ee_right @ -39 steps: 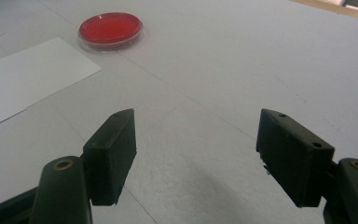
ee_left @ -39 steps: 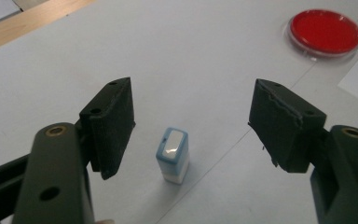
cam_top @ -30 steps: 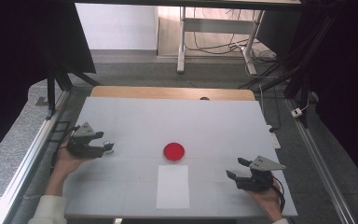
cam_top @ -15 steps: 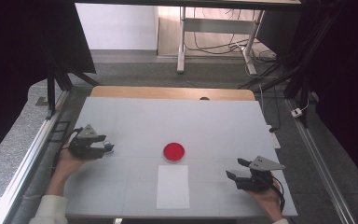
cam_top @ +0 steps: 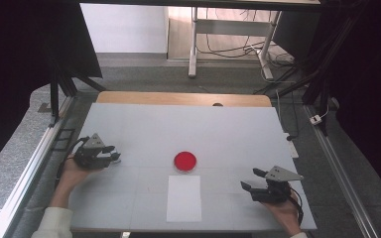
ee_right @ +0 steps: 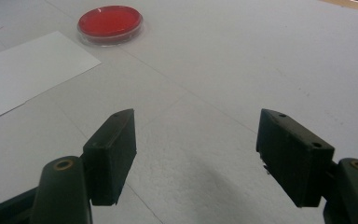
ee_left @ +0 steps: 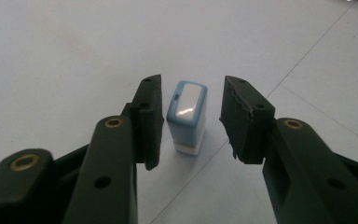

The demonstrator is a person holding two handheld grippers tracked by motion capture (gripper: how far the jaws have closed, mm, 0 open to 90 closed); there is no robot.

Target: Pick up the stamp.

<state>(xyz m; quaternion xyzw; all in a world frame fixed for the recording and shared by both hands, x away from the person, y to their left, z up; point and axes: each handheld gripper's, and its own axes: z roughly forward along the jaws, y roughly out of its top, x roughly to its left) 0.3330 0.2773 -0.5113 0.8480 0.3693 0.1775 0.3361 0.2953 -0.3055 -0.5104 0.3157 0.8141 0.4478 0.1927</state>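
With the blue-and-white stamp [ee_left: 187, 116] standing between its closing, not-yet-touching jaws, the left gripper [ee_left: 189, 119] should stay centred so both pads meet it squarely.

Glossy blue-and-white plastic stamp [ee_left: 187, 116]; matt black jaw pads [ee_left: 150, 119], one chipped; clear glossy dish [ee_right: 110, 24]; smooth white paper sheet [cam_top: 184, 198]; matt table [cam_top: 218, 129].

Your pale grey laminate surface [cam_top: 228, 129] ends at a light wooden strip [cam_top: 183, 98] on its far edge, with speckled grey carpet floor [cam_top: 144, 74] beyond. Past it you face a white metal-legged desk frame [cam_top: 194, 44] with loose black cables [cam_top: 228, 49]; black curtains [cam_top: 25, 59] darken both sides.
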